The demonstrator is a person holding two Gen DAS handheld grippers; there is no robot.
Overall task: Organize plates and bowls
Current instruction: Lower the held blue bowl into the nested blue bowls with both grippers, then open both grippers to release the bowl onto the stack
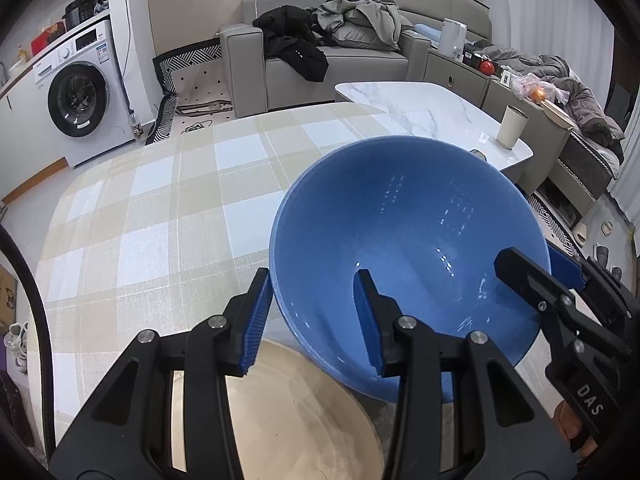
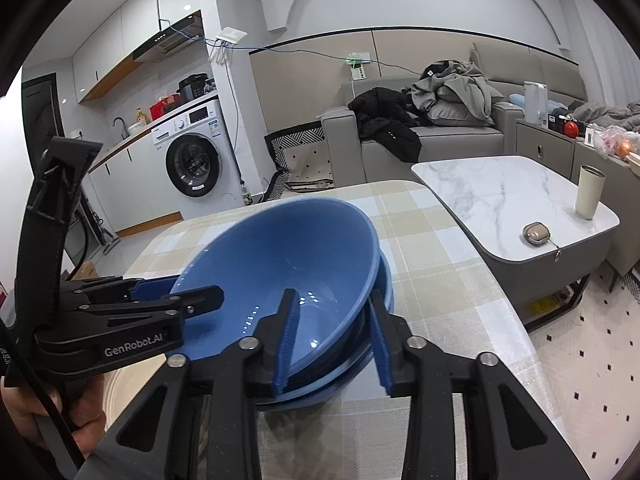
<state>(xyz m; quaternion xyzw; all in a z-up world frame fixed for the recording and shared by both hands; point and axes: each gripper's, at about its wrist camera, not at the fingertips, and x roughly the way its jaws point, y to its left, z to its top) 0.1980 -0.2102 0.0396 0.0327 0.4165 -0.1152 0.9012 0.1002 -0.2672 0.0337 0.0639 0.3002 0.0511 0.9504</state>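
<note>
A blue bowl (image 1: 408, 240) is tilted above the checked tablecloth. In the right wrist view the same blue bowl (image 2: 280, 264) rests partly inside a second blue bowl (image 2: 386, 284) beneath it. My left gripper (image 1: 316, 320) straddles the bowl's near-left rim, one finger inside and one outside, with a wide gap. My right gripper (image 2: 336, 340) straddles the rims on the other side; its fingers (image 1: 520, 272) show at the bowl's right rim in the left wrist view. A beige plate (image 1: 288, 420) lies under the left gripper.
The table with the checked cloth (image 1: 160, 208) extends left and ahead. A marble coffee table (image 2: 500, 200) stands to the right with a cream cup (image 2: 588, 192) and a small case (image 2: 536, 234). A sofa with clothes (image 2: 420, 132) and a washing machine (image 2: 192, 160) stand behind.
</note>
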